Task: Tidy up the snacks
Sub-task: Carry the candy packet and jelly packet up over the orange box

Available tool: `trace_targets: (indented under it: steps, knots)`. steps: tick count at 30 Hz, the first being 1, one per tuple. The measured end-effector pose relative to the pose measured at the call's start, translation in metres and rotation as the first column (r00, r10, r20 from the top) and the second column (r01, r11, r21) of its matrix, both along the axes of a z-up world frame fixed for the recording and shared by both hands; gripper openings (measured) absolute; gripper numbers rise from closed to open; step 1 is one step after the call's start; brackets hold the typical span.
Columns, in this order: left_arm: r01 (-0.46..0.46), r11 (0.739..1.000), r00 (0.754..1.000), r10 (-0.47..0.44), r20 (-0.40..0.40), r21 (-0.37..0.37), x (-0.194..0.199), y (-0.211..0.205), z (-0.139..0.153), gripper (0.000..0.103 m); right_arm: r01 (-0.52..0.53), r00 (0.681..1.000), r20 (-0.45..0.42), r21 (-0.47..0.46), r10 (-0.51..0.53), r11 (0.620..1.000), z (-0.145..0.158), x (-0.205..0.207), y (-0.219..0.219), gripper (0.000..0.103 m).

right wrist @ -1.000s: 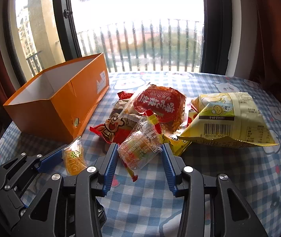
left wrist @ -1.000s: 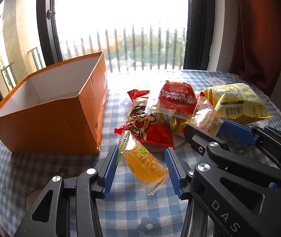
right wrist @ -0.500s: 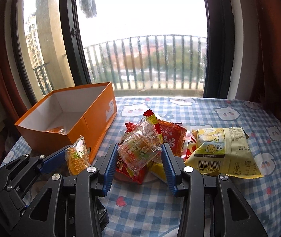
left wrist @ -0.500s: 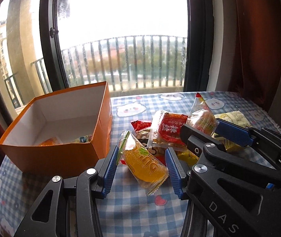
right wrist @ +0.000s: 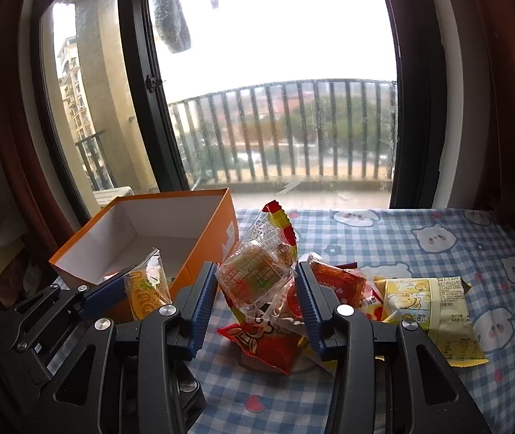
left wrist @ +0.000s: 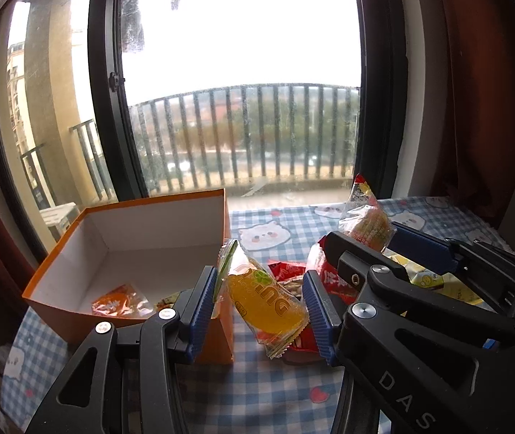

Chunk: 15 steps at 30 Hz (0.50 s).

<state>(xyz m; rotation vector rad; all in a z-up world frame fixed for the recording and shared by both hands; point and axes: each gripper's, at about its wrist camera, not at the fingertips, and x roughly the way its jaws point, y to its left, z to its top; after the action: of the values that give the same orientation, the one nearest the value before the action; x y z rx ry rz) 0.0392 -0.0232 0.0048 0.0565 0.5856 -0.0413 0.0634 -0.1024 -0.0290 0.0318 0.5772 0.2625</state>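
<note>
Since the earlier frames both grippers have risen from the tabletop together, each carrying its packet clear of the heap, and the inside of the box has come into view.

The left gripper point(left wrist: 260, 298) is clamped at a narrow setting on an orange jelly packet point(left wrist: 264, 300), which sits tilted between the blue pads with its lower corner hanging free. The right gripper point(right wrist: 256, 291) is clamped at a similar setting on a clear-wrapped sweet point(right wrist: 257, 275) with a red and yellow crimped top standing above the pads. The two grippers ride close side by side, left beside right, both pointing downward at a moderate angle.

The orange box point(left wrist: 170, 200) stands open on the checked tablecloth point(right wrist: 384, 238), ahead and to the left of both grippers. At least one orange packet point(left wrist: 119, 302) already lies on its floor. The remaining heap rests on the cloth to the right of the box: a red packet point(right wrist: 340, 284), a red cartoon-print packet point(right wrist: 268, 345) and a yellow packet point(right wrist: 434, 307).

Step in hand: transfer of two packets from the heap to the box, lift phase.

Next move, as judged: carry both grippers forward and left until each packet is above the box opening and past the near wall, then release. The left packet's hanging corner sits close to the near corner of the box and may catch there if height is lost.
</note>
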Motion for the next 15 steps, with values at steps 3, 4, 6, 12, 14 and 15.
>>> trace_targets:
  steps: [3,4,6,12,14,15]
  knots:
    - [-0.017,1.0,1.0,0.017,0.008,-0.014,0.003,0.01,0.003,0.049,-0.01,1.0,0.02,-0.007,0.01,1.0,0.007,0.003,0.01,0.047]
    - [-0.021,1.0,1.0,0.021,0.012,-0.017,0.004,0.014,0.004,0.049,-0.014,1.0,0.025,-0.009,0.015,1.0,0.009,0.005,0.013,0.047]
    - [-0.031,0.999,0.999,0.032,0.019,-0.018,0.007,0.022,0.006,0.049,-0.023,0.999,0.033,-0.016,0.023,1.0,0.014,0.009,0.021,0.047]
    - [-0.067,0.998,0.997,0.068,0.043,-0.016,0.016,0.038,0.011,0.049,-0.044,0.998,0.05,-0.009,0.044,0.999,0.02,0.023,0.045,0.047]
    - [-0.081,0.997,0.996,0.082,0.042,-0.019,0.018,0.046,0.008,0.049,-0.053,0.998,0.042,0.0,0.053,0.999,0.02,0.031,0.053,0.047]
    - [-0.087,0.996,0.995,0.088,0.041,-0.022,0.02,0.05,0.006,0.049,-0.057,0.998,0.041,0.002,0.057,0.998,0.019,0.034,0.058,0.047]
